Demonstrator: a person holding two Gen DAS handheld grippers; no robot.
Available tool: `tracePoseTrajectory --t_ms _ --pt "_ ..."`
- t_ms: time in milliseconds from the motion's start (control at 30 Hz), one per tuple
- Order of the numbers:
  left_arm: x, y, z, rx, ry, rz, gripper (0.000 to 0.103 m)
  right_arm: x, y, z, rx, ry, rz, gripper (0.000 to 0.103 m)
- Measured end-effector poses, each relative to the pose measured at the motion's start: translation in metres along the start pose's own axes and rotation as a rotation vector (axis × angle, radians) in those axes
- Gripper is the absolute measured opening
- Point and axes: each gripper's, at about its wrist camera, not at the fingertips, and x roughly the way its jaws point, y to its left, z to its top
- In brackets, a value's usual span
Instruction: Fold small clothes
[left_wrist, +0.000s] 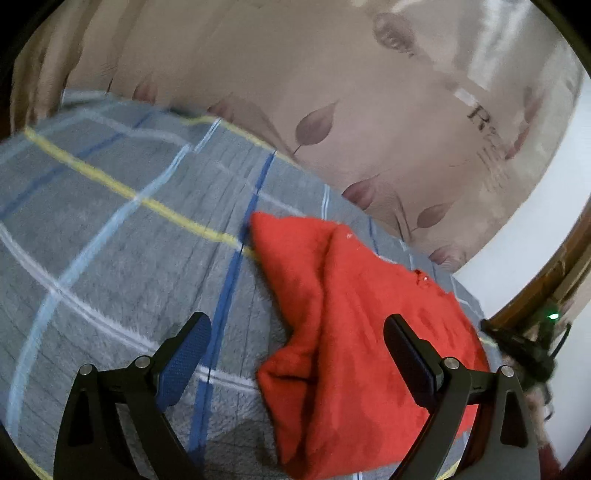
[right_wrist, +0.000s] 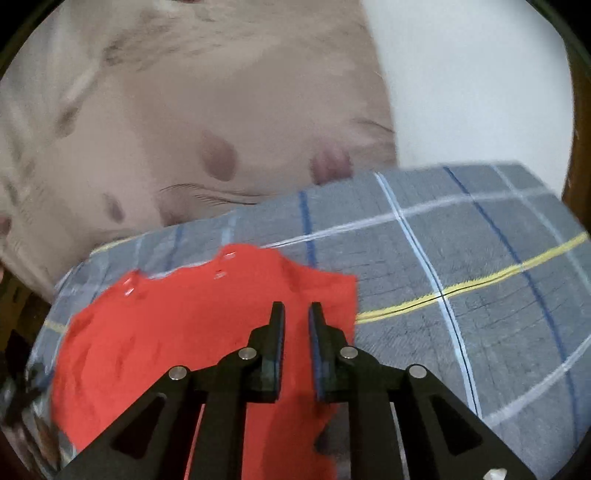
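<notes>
**Red garment on the bed, right claw nearly closed over it**

- Red garment (left_wrist: 354, 332) is seen lying on the grey checked blanket (left_wrist: 110, 221) of the bed, partly folded: one thick fold ridge is noted running away from the left claw, with a doubled edge bulging toward that claw's near left side.
- Left claw (left_wrist: 297, 332) is held wide open, nothing between its pads. The garment lies ahead and to the right of its midline; the right finger (left_wrist: 410, 362) is seen over red cloth, the left finger over bare blanket. Contact cannot be told.
- Right claw (right_wrist: 296, 314) is narrowed to a slim gap. Red cloth is seen behind and beneath the fingers, but whether any is pinched cannot be told from this angle.
- From the right claw, the garment (right_wrist: 177, 332) spreads ahead and mostly to the left; its free edge lies just right of the fingertips, running away from the claw.
- The long axis is judged to run roughly crosswise between the two claws.
- The right claw is judged nearer to the free edge, so the next fold would likely be led from there.
- Patterned curtain (left_wrist: 332, 92) is noted beyond the bed.
</notes>
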Motion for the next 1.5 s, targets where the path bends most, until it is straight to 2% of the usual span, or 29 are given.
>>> tracePoseTrajectory --t_ms 67,167,267,333,367,400,433,467,500,567,633,700,833,867,900,933,967,1067,1100,1300,1500 --pt "0.0 -0.013 0.007 0.081 -0.003 0.022 0.094 -0.012 0.018 -0.011 -0.083 0.004 0.016 0.016" --pt "0.003 -0.037 0.025 0.196 -0.014 0.026 0.094 -0.013 0.039 -0.035 -0.2 0.031 -0.017 0.031" --pt "0.026 -0.059 0.041 0.286 0.048 0.032 0.09 -0.001 0.04 -0.052 -0.198 0.074 -0.019 0.034" --pt "0.049 -0.068 0.049 0.326 0.082 0.048 0.079 -0.001 0.036 -0.052 -0.173 0.071 -0.018 0.034" --pt "0.059 -0.07 0.051 0.342 0.104 0.067 0.067 -0.004 0.033 -0.052 -0.16 0.062 -0.014 0.035" --pt "0.07 -0.07 0.052 0.352 0.128 0.092 0.048 -0.004 0.029 -0.052 -0.14 0.063 -0.003 0.036" --pt "0.086 -0.069 0.054 0.358 0.164 0.127 0.037 -0.004 0.026 -0.052 -0.125 0.063 0.003 0.036" --pt "0.1 -0.065 0.055 0.35 0.201 0.165 0.019 -0.004 0.023 -0.051 -0.118 0.062 0.006 0.036" --pt "0.112 -0.058 0.055 0.325 0.228 0.195 0.017 -0.005 0.023 -0.051 -0.112 0.059 0.007 0.038" --pt "0.118 -0.05 0.054 0.303 0.212 0.208 0.017 -0.003 0.023 -0.052 -0.115 0.062 0.002 0.041" --pt "0.117 -0.05 0.054 0.325 0.183 0.235 0.017 -0.002 0.027 -0.052 -0.137 0.063 -0.015 0.048" --pt "0.113 -0.049 0.053 0.319 0.17 0.216 0.017 -0.001 0.031 -0.053 -0.156 0.066 -0.026 0.057" --pt "0.094 -0.048 0.051 0.318 0.142 0.208 0.024 -0.001 0.032 -0.054 -0.162 0.063 -0.038 0.061" --pt "0.089 -0.048 0.051 0.314 0.126 0.217 0.032 -0.002 0.031 -0.054 -0.157 0.062 -0.037 0.062" --pt "0.084 -0.049 0.05 0.313 0.108 0.23 0.045 -0.002 0.029 -0.053 -0.151 0.06 -0.036 0.062" --pt "0.077 -0.05 0.05 0.312 0.085 0.245 0.053 -0.002 0.028 -0.053 -0.144 0.059 -0.036 0.062" --pt "0.069 -0.049 0.049 0.31 0.061 0.257 0.065 -0.003 0.028 -0.053 -0.141 0.057 -0.037 0.065" --pt "0.056 -0.053 0.045 0.33 0.019 0.274 0.076 -0.004 0.026 -0.053 -0.13 0.048 -0.059 0.079" --pt "0.054 -0.055 0.043 0.347 0.017 0.289 0.08 -0.005 0.025 -0.053 -0.123 0.046 -0.062 0.079" --pt "0.049 -0.062 0.031 0.412 0.017 0.339 0.081 -0.004 0.02 -0.052 -0.104 0.046 -0.078 0.081" --pt "0.049 -0.06 0.026 0.41 0.023 0.344 0.082 -0.001 0.024 -0.052 -0.127 0.056 -0.102 0.087"
